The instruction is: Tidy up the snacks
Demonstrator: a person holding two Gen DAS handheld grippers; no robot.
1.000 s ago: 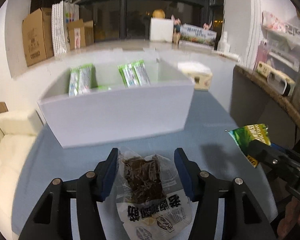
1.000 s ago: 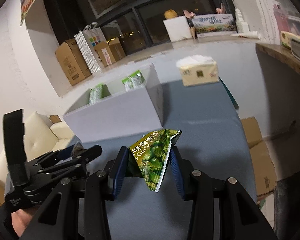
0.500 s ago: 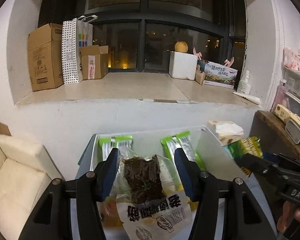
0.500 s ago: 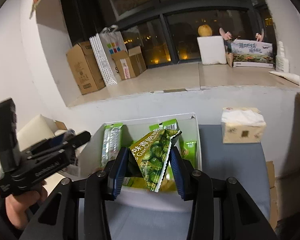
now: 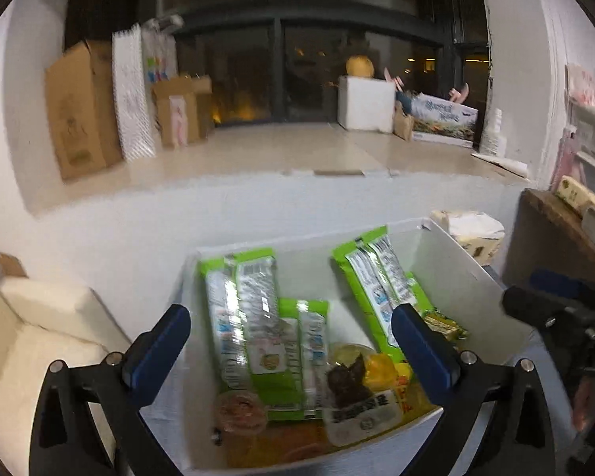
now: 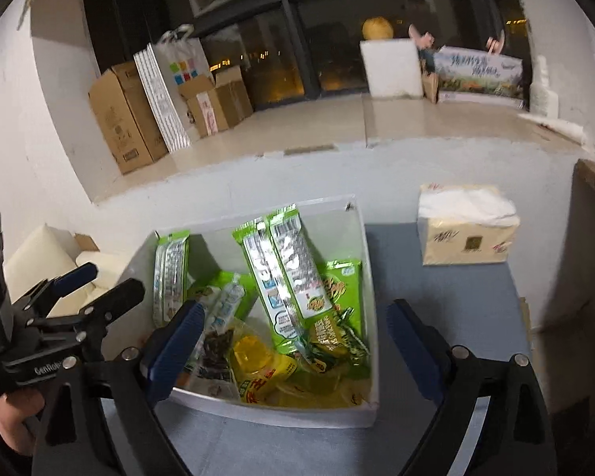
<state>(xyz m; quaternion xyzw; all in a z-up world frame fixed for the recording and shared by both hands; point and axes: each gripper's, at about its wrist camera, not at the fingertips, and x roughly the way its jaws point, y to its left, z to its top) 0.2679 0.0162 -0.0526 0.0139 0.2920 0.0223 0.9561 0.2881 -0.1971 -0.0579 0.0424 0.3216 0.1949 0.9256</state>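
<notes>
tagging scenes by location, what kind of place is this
Probably a lived-in home room at night: a cream sofa beside the table, a tissue box on it, and cardboard boxes along a dark window ledge.

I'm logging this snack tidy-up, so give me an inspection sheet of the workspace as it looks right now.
Surface: blue-grey table, bare beside the bin.
Job's things: white bin holding long green snack packs, a green pea packet, a dark snack packet and yellow packets.
Clutter: tissue box on the table to the right of the bin.
Grippers: left gripper open, holding nothing, above the bin; right gripper open, holding nothing, above the bin.
Cables: nothing seen.
Surroundings: window ledge with cardboard boxes, a paper bag and a white foam box; cream sofa at left; dark window.
</notes>
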